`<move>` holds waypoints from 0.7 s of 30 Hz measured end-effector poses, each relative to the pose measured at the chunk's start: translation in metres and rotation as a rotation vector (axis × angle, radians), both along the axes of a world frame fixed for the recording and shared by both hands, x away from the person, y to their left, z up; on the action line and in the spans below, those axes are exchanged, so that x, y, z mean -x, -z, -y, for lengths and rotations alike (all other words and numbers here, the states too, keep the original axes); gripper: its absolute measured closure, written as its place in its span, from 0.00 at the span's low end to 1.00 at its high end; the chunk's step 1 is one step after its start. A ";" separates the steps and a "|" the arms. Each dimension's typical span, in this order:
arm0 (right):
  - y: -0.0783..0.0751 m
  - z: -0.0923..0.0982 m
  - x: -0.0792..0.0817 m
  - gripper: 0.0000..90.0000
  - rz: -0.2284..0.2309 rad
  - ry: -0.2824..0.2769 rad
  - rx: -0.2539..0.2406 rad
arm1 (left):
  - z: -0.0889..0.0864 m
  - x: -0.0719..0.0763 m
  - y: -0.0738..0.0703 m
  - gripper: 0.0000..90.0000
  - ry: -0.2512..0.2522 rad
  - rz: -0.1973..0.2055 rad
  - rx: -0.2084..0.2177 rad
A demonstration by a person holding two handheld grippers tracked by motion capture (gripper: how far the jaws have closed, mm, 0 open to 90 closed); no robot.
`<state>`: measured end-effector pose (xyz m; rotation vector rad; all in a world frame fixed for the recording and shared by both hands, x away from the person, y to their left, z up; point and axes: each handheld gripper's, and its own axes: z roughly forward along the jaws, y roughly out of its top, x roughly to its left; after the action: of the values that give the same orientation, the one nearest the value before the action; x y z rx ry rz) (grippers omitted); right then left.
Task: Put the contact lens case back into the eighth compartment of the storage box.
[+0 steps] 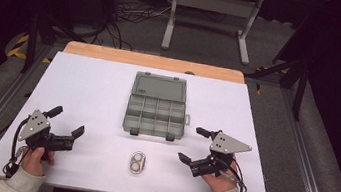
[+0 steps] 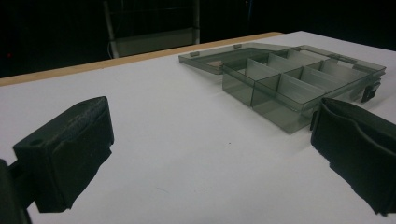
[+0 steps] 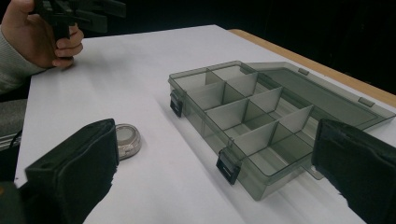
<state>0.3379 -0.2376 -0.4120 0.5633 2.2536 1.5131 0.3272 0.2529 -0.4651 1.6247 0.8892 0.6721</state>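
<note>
The left gripper (image 1: 68,121) is held low at the near left part of the white surface (image 1: 93,90), and we see its jaws spread wide with nothing between them. The right gripper (image 1: 192,143) is at the near right part, and its jaws are also wide apart and hold nothing. Each one is gripped from below by a hand in a light sleeve (the left hand (image 1: 37,158) and the right hand (image 1: 220,179) come in from the near edge).

Between the two grippers, a little nearer to the person, we see a small metal piece (image 1: 138,162) lying flat on the surface; it looks like two joined rings. In the right gripper view it lies just behind the jaw at the left side of that view, but its form is not clear to us there.

Beyond it, in the middle of the surface, stands a grey transparent organizer box (image 1: 155,117). Its lid (image 1: 160,86) is open and lies back flat, away from the person. Two dark latches hang at its front edge. The compartments we can see into look empty.
</note>
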 end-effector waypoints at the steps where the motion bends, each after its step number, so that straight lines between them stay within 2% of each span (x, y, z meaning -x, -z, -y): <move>1: -0.001 -0.001 -0.001 0.02 -0.002 -0.006 0.005 | 0.000 0.000 0.000 0.00 0.000 0.000 -0.001; 6: -0.002 -0.003 -0.003 0.02 -0.006 -0.011 0.003 | 0.000 0.000 0.000 0.00 0.001 0.000 0.000; 11: -0.005 -0.015 -0.006 0.03 -0.010 -0.053 0.029 | 0.000 0.000 0.000 0.00 0.002 0.000 -0.002; 21: -0.012 -0.039 -0.012 0.03 -0.016 -0.119 0.047 | 0.000 0.000 0.000 0.00 0.004 0.001 -0.002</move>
<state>0.3501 -0.1984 -0.4004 0.4361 2.3665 1.5116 0.3272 0.2527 -0.4651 1.6273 0.8849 0.6713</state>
